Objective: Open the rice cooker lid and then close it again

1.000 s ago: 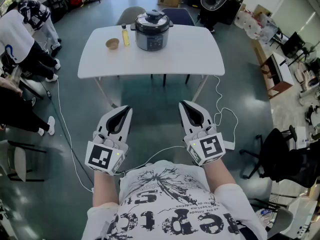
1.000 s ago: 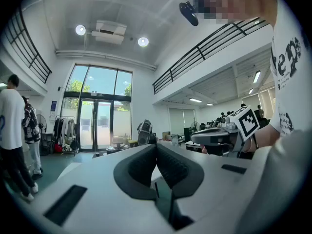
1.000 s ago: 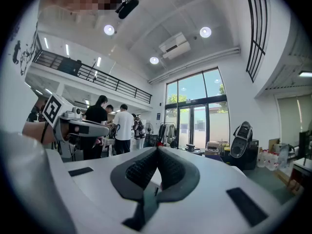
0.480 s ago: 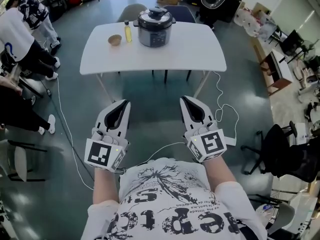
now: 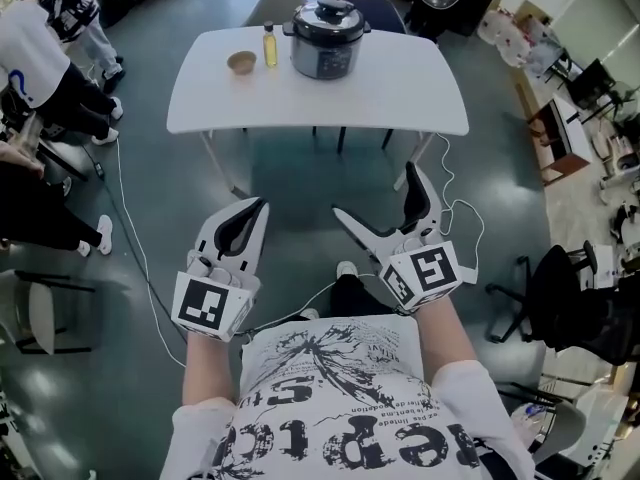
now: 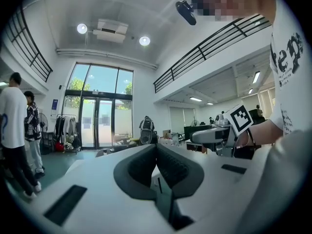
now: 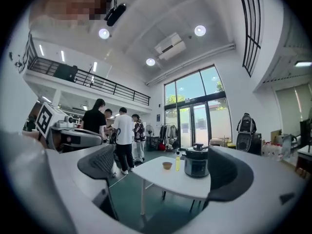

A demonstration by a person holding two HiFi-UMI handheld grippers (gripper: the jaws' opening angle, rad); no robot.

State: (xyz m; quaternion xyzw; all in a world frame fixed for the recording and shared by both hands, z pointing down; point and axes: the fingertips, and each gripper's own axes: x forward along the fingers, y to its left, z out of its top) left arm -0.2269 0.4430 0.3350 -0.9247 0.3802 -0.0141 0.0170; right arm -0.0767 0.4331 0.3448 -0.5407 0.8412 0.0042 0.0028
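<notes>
The rice cooker (image 5: 327, 40) is seen at the far edge of the white worktop (image 5: 400, 98), about midway along that edge, with its lid (image 5: 329, 14) down and seated on the pot. A yellow bottle (image 5: 269, 46) stands upright just to the left of the cooker, and a small bowl (image 5: 241, 63) is set a little further left, towards the far left corner. The near half of the worktop is bare.

Both grippers are held over the floor (image 5: 300, 183) on the near side of the worktop, well apart from it and from the cooker, and are pointed level towards it. The jaws of the left gripper (image 5: 257, 206) are pressed together, with nothing pinched between them. The jaws of the right gripper (image 5: 376, 194) are spread wide and are opening; nothing is held between them, and only the distant worktop and cooker are framed in the gap in the right gripper view.

A white cable (image 5: 128, 228) is trailed across the floor at the left, where several people (image 5: 40, 63) are standing beyond the left end of the worktop. A chair (image 5: 275, 6) is partly visible behind the far edge.
</notes>
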